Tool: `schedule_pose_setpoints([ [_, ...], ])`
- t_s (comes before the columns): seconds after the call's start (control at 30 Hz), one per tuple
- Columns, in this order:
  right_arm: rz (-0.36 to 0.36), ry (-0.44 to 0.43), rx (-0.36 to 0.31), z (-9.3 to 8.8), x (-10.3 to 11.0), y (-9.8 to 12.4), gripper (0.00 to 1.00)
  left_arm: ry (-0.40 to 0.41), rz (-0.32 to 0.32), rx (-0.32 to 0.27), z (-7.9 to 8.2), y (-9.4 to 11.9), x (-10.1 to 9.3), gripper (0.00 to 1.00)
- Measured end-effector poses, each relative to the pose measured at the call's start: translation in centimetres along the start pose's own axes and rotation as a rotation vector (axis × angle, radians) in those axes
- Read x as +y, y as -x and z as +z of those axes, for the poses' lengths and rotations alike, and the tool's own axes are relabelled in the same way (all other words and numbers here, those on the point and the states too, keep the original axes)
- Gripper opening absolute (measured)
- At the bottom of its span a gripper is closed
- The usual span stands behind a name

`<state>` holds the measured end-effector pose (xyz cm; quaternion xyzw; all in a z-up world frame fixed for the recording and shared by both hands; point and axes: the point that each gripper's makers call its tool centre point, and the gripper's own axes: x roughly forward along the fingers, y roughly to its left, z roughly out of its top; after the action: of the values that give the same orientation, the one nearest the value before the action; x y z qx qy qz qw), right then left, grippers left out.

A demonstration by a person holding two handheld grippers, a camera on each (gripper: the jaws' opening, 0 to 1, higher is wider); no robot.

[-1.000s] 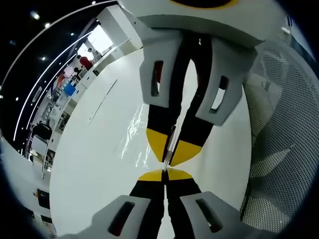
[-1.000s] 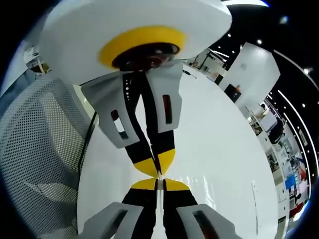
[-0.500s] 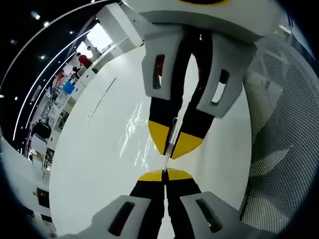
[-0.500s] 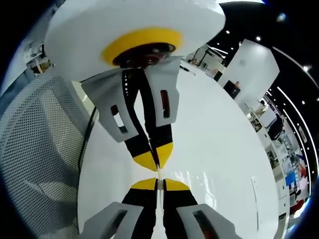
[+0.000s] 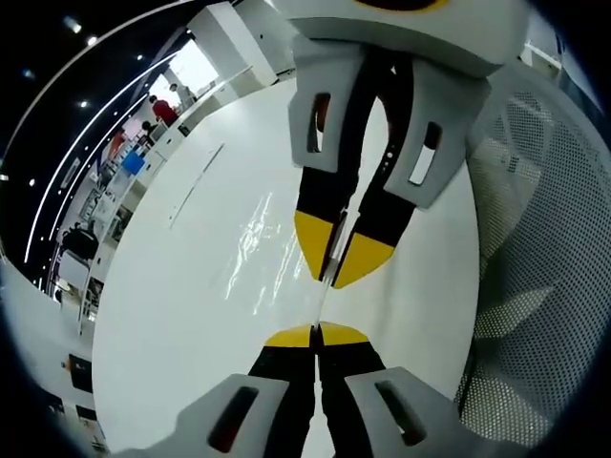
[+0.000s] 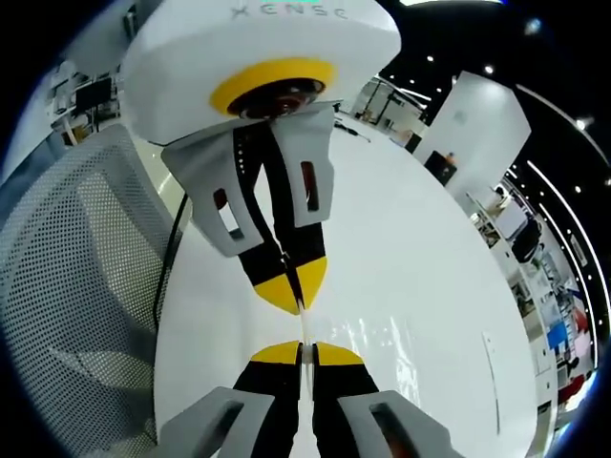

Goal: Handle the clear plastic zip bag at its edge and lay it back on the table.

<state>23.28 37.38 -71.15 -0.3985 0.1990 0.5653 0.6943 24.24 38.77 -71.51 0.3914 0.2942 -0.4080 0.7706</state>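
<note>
The clear plastic zip bag (image 5: 260,240) hangs just over the white table (image 5: 181,315), its film glinting left of the jaws. My left gripper (image 5: 315,335) is shut on the bag's edge at the bottom of the left gripper view. Facing it from above, my right gripper (image 5: 336,260) is shut on the same edge a short way along. In the right gripper view my right gripper (image 6: 302,353) pinches the thin edge, with the left gripper (image 6: 292,283) above it. The bag (image 6: 393,355) shows as faint glints to the right.
A grey mesh chair (image 5: 544,248) stands by the table's edge, and the same chair (image 6: 76,286) fills the left of the right gripper view. Beyond the table (image 6: 420,248) lie shelves, white counters and distant people (image 5: 162,114).
The two grippers have drawn apart along the bag's edge, so a longer strip of edge shows between their tips. Both stay shut.
</note>
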Motion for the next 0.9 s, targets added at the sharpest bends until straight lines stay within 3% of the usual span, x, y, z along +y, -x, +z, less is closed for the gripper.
schedule_pose_setpoints([
  [0.9,-0.005,-0.01,0.017,-0.9,0.1,1.3,0.0,0.004,0.003,0.005,-0.2,-0.1,0.0,0.0],
])
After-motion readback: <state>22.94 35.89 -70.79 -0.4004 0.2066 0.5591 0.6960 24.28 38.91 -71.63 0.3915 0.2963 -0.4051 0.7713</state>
